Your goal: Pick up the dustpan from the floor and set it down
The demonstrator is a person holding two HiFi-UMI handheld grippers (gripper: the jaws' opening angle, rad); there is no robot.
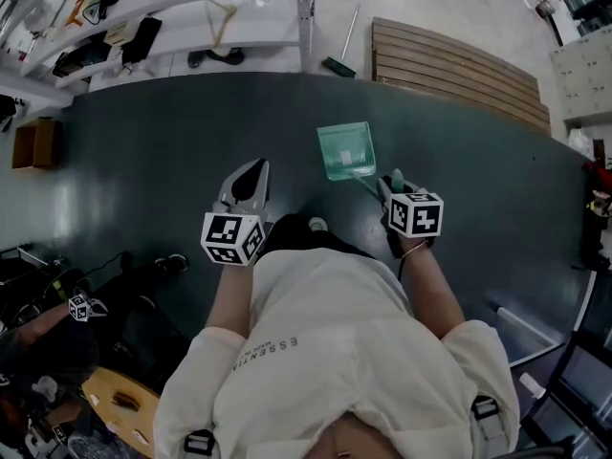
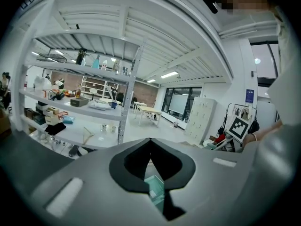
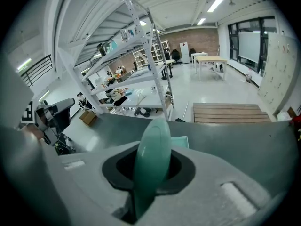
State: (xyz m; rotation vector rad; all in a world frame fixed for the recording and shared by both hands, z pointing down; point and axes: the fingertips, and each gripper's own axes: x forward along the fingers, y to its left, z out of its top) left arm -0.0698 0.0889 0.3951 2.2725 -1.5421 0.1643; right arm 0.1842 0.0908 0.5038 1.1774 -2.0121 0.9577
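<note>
A teal dustpan [image 1: 346,149] lies out in front of me over the dark floor mat [image 1: 143,151]. Its thin handle runs back to my right gripper [image 1: 390,187]. In the right gripper view that gripper [image 3: 151,169] is shut on the rounded teal handle [image 3: 153,149], and a corner of the pan [image 3: 181,141] shows beyond it. Whether the pan touches the mat I cannot tell. My left gripper [image 1: 256,168] hangs to the left of the dustpan, apart from it. Its jaws are shut and hold nothing. Through their gap in the left gripper view [image 2: 150,142] the pan [image 2: 154,187] shows below.
White shelving [image 1: 191,8] with assorted items stands at the back left, beside a floor brush [image 1: 339,60] and a slatted wooden platform [image 1: 459,65]. A cardboard box [image 1: 33,142] sits at the mat's left edge. Another person's gear and a marker cube [image 1: 78,306] are at lower left.
</note>
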